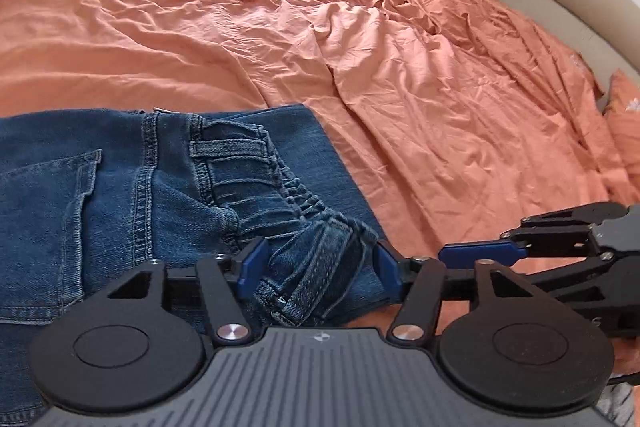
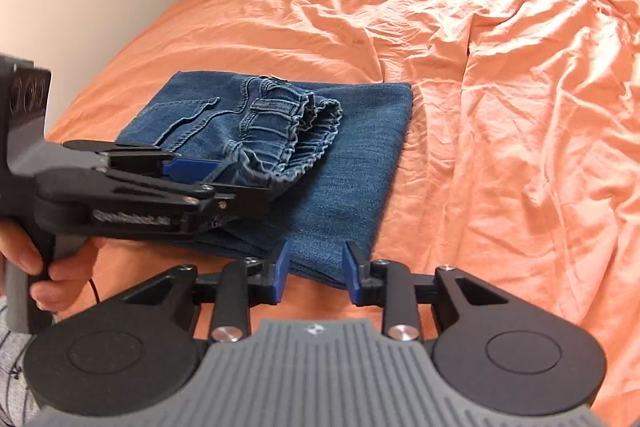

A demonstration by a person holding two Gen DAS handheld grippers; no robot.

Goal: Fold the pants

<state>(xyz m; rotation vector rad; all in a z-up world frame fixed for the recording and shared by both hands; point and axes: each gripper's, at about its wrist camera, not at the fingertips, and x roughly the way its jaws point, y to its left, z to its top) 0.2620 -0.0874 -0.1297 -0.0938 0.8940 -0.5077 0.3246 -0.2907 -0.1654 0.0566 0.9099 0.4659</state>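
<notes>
The left tongs (image 1: pixel 318 267) stand wide apart, straddling the bunched elastic waistband (image 1: pixel 320 251) of the pants (image 1: pixel 120 195); the blue pads sit on either side of the gathered denim without pinching it, though whether they brush the cloth I cannot tell. The right tongs (image 2: pixel 316 269) are also apart, at about 6 o'clock of the folded bundle, with the near edge of the lower denim layer lying between the pads, not clamped.

The pants lie folded on the orange bed sheet (image 2: pixel 500 107), waistband layer on top toward 10 o'clock in the right wrist view, the plain leg panel beneath reaching out to 2 o'clock.

The risks, as I judge them: the left tongs could close on only the top ruffle of the waistband, so the layer peels up and undoes the fold. The right tongs could catch the sheet along with the denim edge, since the two lie touching there. The soft, rumpled bed beyond gives poor support, so any drag may skew the stack.
</notes>
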